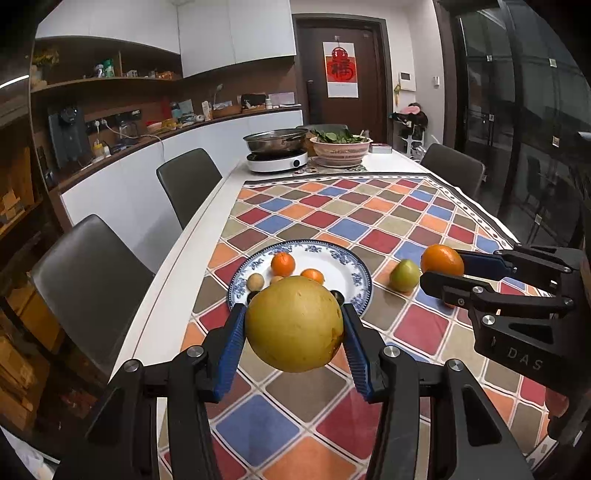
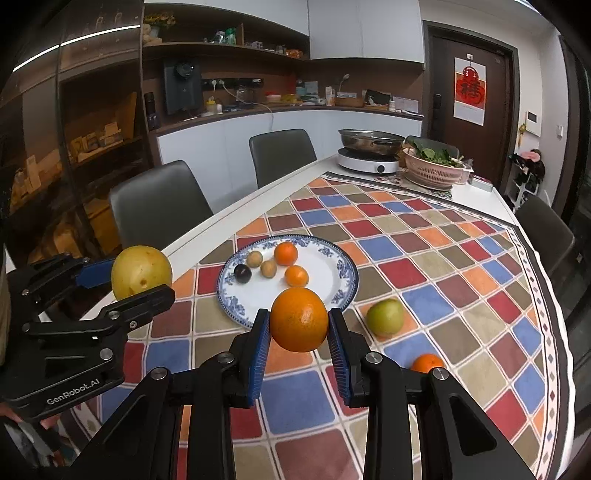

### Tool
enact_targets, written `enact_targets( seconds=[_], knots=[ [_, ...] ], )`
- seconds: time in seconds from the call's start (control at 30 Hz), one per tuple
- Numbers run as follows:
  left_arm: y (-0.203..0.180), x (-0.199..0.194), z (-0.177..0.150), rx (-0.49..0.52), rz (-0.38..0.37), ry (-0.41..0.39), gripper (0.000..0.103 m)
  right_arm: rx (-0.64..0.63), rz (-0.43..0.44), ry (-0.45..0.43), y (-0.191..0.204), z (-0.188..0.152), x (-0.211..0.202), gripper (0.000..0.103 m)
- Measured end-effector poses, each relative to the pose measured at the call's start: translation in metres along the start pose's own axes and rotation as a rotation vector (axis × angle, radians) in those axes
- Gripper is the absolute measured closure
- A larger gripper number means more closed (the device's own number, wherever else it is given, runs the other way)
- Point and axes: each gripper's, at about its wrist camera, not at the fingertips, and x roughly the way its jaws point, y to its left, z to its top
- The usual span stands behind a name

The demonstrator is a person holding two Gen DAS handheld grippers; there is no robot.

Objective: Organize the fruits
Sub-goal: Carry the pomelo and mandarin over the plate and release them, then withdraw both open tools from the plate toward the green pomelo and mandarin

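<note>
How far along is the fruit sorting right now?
Done: five small fruits lie on the blue-rimmed plate. In hand: the left gripper holds a yellow pear and the right gripper an orange, both above the cloth. Left: a green fruit and a small orange on the tablecloth.

Dining room had long white table (image 1: 192, 236) under checked cloth (image 1: 369, 221). Grey chairs (image 1: 92, 266) stood along left side. White cabinets (image 1: 236, 29) and brown shelves (image 1: 92, 81) lined far wall. Dark door (image 1: 340, 74) carried red poster (image 1: 340, 68).
</note>
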Motion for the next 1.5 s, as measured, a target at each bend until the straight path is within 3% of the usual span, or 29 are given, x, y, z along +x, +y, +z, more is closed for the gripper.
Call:
enact_targets(
  seconds=[0.73,1.07,1.37,1.43,1.5],
  knots=[
    [0.027,0.099,0.014,-0.032,-0.027,0.109,0.053,-0.037,0.008,0.106,-0.014,0.030,0.102,0.071],
    [0.027,0.149,0.009,-0.008,-0.035,0.176,0.053,-0.005,0.021,0.193,-0.028,0.024,0.152,0.071],
    [0.024,0.168,0.004,0.018,-0.030,0.221,0.052,-0.002,0.017,0.221,-0.034,0.023,0.174,0.071],
    [0.023,0.166,0.005,0.027,-0.018,0.204,0.052,-0.009,0.014,0.222,-0.033,0.022,0.175,0.071],
    [0.023,0.161,0.008,0.037,0.003,0.179,0.043,-0.007,0.014,0.221,-0.033,0.022,0.174,0.065]
  ],
)
